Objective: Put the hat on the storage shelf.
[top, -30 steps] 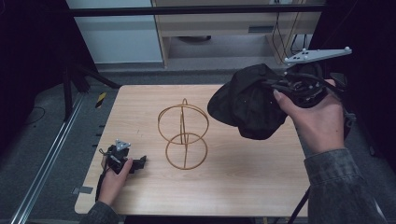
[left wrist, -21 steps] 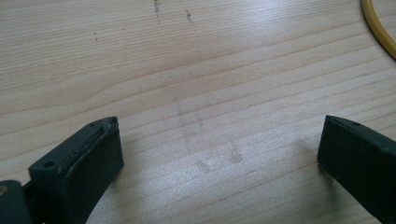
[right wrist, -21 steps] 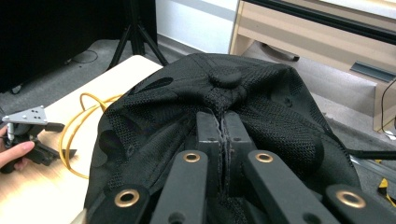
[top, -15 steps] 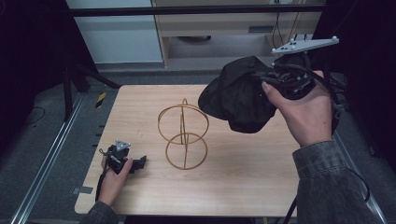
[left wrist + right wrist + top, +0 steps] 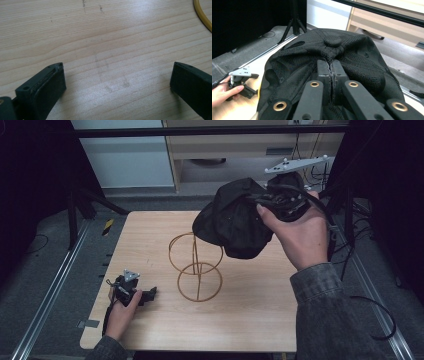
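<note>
A black mesh cap (image 5: 232, 220) hangs in the air above and just right of a gold wire stand (image 5: 196, 267), made of two rings joined by upright loops, which stands mid-table. My right gripper (image 5: 262, 202) is shut on the cap's fabric. In the right gripper view the jaws (image 5: 331, 66) meet on a fold just below the cap's top button (image 5: 332, 41). My left gripper (image 5: 145, 295) rests on the wooden table (image 5: 250, 320) near its front left corner. Its jaws (image 5: 117, 77) stand wide open over bare wood, with an arc of the stand's base ring (image 5: 201, 15) at the upper right.
A pale cabinet with a drawer (image 5: 225, 155) stands beyond the table. Black tripod legs (image 5: 85, 202) rise at the far left. Metal rails (image 5: 55, 290) run along the table's left and right sides, and cables (image 5: 370, 305) trail at the right.
My right hand has carried the cap leftward, from the table's right side to partly over the wire stand. The left gripper has stayed put.
</note>
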